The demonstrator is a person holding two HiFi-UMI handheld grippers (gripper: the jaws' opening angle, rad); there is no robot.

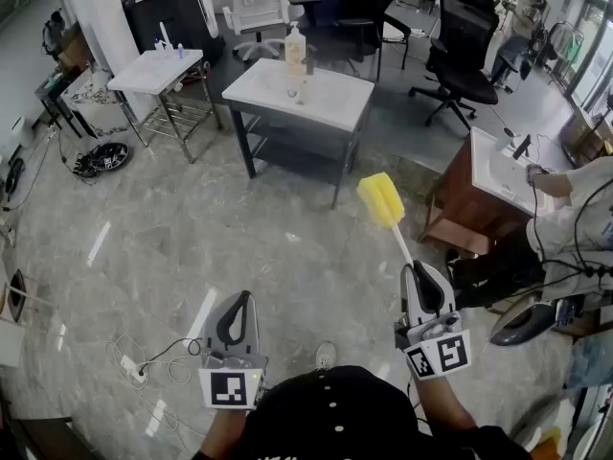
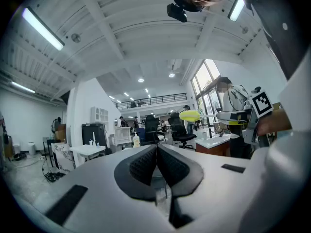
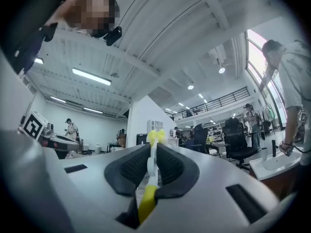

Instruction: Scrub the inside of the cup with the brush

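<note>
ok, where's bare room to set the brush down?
Best for the brush: the middle white table, bare on both sides of the bottle. The small white table at left is bare in front of its small items. Crowded: the sink counter at right, a person's hand over it.

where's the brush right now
The brush is on the right of the head view, its handle clamped in the right hand-held gripper. Its yellow sponge head is held in the air, short of the white table.
</note>
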